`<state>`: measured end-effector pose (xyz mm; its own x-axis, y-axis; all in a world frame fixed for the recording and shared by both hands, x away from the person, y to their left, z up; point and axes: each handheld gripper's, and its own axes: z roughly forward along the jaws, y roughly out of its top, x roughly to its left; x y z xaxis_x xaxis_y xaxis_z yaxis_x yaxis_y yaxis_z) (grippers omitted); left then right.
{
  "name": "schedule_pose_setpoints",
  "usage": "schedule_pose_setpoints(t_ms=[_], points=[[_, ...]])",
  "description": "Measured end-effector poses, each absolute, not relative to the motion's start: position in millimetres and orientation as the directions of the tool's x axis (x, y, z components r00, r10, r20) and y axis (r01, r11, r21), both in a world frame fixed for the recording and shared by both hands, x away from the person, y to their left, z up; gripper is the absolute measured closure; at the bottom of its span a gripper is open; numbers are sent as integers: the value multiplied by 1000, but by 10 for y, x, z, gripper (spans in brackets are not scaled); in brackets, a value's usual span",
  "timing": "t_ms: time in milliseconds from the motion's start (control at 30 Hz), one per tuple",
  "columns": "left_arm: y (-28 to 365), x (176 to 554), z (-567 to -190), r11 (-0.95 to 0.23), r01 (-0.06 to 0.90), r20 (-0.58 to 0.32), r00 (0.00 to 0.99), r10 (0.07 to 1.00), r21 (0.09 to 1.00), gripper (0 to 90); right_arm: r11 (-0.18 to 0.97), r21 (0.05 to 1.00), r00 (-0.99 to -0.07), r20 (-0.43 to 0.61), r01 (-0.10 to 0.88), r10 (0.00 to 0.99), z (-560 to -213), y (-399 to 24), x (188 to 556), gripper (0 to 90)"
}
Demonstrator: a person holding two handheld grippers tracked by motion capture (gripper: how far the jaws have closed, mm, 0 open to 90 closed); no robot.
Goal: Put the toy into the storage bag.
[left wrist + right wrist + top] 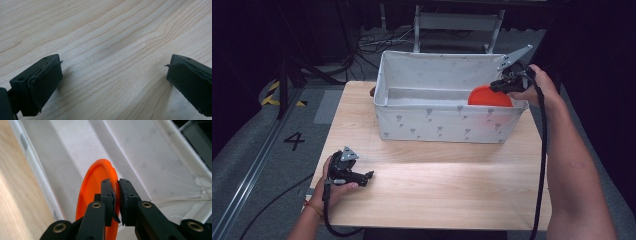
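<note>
Orange plate [86, 195] on edge, pinched by right claw [117, 195]

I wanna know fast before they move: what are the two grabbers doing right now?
Left gripper: open, holding nothing, over the table.
Right gripper: closed on the orange plate, inside the white box.

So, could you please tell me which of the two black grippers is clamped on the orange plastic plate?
The right gripper, over the white fabric bin: its jaws pinch the orange plate's rim. The left gripper rests open on the wooden table.
</note>
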<state>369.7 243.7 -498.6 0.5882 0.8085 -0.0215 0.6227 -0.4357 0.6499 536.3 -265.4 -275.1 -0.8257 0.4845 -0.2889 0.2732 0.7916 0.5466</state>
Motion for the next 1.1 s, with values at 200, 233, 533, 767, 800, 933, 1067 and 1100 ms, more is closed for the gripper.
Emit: schedule_pose_setpoints(t_ms=[200, 233, 533, 767, 800, 933, 1067, 1100], points=[[2437, 3697, -4986, -436, 623, -22, 588, 808, 650, 5, 824, 486, -846, -271, 292, 459, -2808, -2675, 5362, 823], [2438, 3697, -4985, -437, 623, -21, 589, 808, 649, 5, 836, 465, -856, -263, 291, 445, -2843, -2655, 5368, 821], [2438, 3698, -4986, -436, 623, -22, 589, 808, 650, 5, 885, 378, -900, -227, 271, 372, -2957, -2543, 5440, 817], [2439, 3704, -4987, -441, 618, -21, 595, 804, 651, 5, 924, 295, -935, -179, 244, 305, -3063, -2448, 5496, 812], [2439, 3705, -4987, -441, 618, -20, 595, 803, 651, 5, 924, 291, -936, -174, 248, 306, -3073, -2440, 5496, 811], [2439, 3707, -4988, -442, 617, -21, 597, 802, 651, 5, 931, 262, -939, -162, 255, 303, -3129, -2432, 5530, 811], [2439, 3706, -4988, -442, 617, -21, 597, 802, 651, 5, 926, 260, -934, -160, 272, 319, -3186, -2450, 5566, 817], [2440, 3706, -4987, -444, 616, -20, 598, 801, 651, 5, 924, 260, -933, -154, 280, 326, -3193, -2455, 5572, 818]])
